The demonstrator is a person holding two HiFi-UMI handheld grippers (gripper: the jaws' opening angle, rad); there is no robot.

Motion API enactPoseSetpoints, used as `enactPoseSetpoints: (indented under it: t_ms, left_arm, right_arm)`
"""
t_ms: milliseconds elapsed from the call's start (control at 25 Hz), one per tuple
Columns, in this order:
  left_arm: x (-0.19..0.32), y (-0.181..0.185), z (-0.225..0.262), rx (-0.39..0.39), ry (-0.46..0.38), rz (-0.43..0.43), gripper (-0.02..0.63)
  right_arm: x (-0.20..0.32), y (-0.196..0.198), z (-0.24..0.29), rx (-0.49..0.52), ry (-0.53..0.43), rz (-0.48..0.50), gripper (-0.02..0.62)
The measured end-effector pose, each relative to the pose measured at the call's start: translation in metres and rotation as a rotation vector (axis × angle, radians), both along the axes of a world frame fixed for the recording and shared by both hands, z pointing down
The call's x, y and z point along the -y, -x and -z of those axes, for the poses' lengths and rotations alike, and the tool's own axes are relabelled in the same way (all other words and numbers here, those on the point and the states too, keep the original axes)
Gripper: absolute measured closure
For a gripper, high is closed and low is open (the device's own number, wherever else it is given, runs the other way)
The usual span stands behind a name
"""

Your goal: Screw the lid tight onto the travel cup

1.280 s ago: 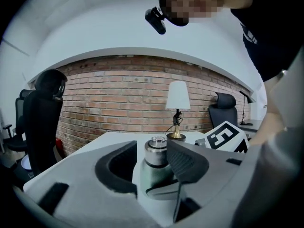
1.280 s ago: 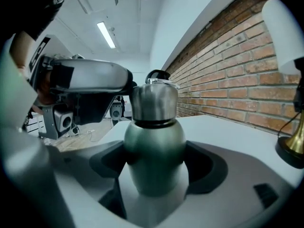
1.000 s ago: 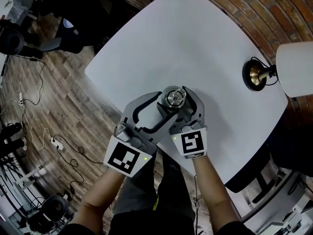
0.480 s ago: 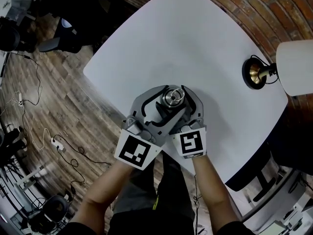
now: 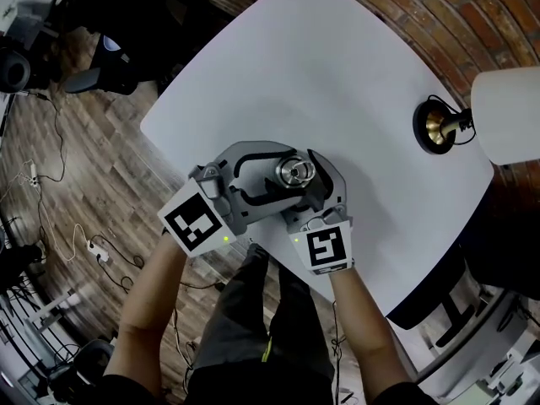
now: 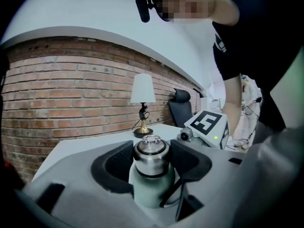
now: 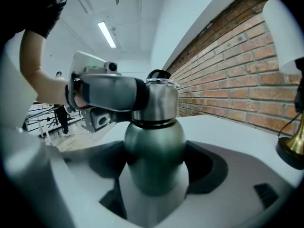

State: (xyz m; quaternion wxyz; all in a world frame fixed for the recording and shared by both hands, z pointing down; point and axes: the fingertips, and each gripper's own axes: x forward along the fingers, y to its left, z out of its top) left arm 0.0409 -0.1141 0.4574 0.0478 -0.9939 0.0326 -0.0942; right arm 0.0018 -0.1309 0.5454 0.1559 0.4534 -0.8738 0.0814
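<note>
A green travel cup (image 7: 154, 156) with a steel lid (image 5: 295, 173) stands upright near the white table's (image 5: 321, 66) front edge. My left gripper (image 5: 294, 174) reaches in from the left. Its dark pads (image 6: 121, 167) press on both sides of the lid (image 6: 151, 153). One of its fingers (image 7: 109, 94) lies against the lid (image 7: 160, 101) in the right gripper view. My right gripper (image 5: 308, 191) comes from the near side and is shut on the cup's green body, lower down. Its marker cube (image 6: 209, 125) shows behind the cup (image 6: 152, 186).
A brass-footed lamp (image 5: 434, 129) with a white shade (image 5: 506, 116) stands at the table's right edge, and the brick wall is behind it. Cables lie on the wooden floor (image 5: 84, 192) at the left. An office chair (image 5: 110, 57) stands off the far left corner.
My left gripper has swung around the cup, its marker cube moving from the near side up to the left. The right gripper and the cup have stayed in place.
</note>
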Motion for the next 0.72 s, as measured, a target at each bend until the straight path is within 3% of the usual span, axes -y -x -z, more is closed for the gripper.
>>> enactPoseSetpoints:
  t_ms: [160,280,480,640,720]
  left_arm:
    - [-0.006,0.0,0.001,0.004,0.011,-0.215,0.357]
    - [-0.007,0.0,0.001,0.011,0.086,-0.338,0.357]
    - [-0.009,0.005,-0.014,0.162,0.137,-0.525,0.357]
    - [-0.009,0.005,-0.016,0.226,0.173,-0.625,0.358]
    - [-0.008,0.003,-0.016,0.227,0.181,-0.612,0.355]
  right_arm:
    - [-0.001,0.002,0.001,-0.008,-0.005,0.018,0.238]
    - [0.0,0.002,0.0,-0.005,-0.01,0.024,0.238]
    - [0.0,0.001,0.001,-0.006,-0.008,0.026,0.238]
    - [0.0,0.0,0.001,-0.004,0.008,0.021,0.238]
    - [0.0,0.0,0.0,-0.006,0.009,0.021,0.238]
